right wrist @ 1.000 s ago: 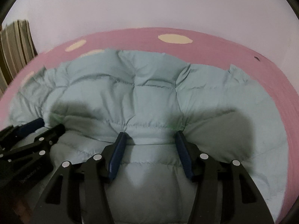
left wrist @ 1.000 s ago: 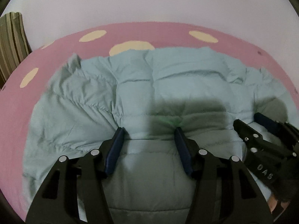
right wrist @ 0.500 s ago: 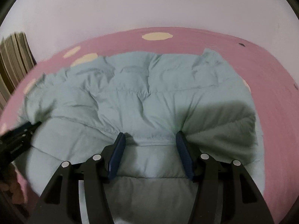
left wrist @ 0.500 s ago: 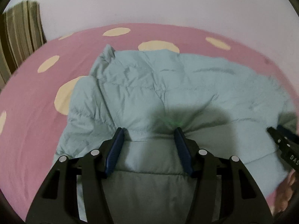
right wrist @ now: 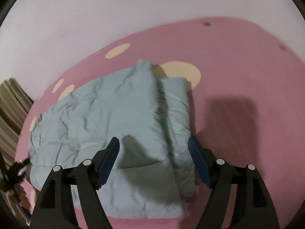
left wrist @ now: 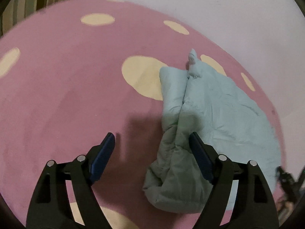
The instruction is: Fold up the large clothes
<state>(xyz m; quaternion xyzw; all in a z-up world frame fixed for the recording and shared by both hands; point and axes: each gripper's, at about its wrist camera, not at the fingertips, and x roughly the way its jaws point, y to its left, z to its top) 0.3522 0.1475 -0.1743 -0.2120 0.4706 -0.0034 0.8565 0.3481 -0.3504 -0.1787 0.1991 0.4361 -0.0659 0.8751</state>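
left gripper jaws just spread, off jacket; right gripper jaws just spread over jacket; pink mat beneath

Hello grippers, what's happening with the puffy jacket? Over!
Left gripper and right gripper: fingers just opened, holding nothing. Jacket lies folded on the pink blanket. Nothing in the way.

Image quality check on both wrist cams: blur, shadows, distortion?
Left wrist view: strong fisheye bowing, dark corner vignette; jacket fairly sharp, the right gripper smeared at the right edge; hard shadow on the pink cover. Right wrist view: jacket's right fold motion-blurred; blocky shadow on the cover.
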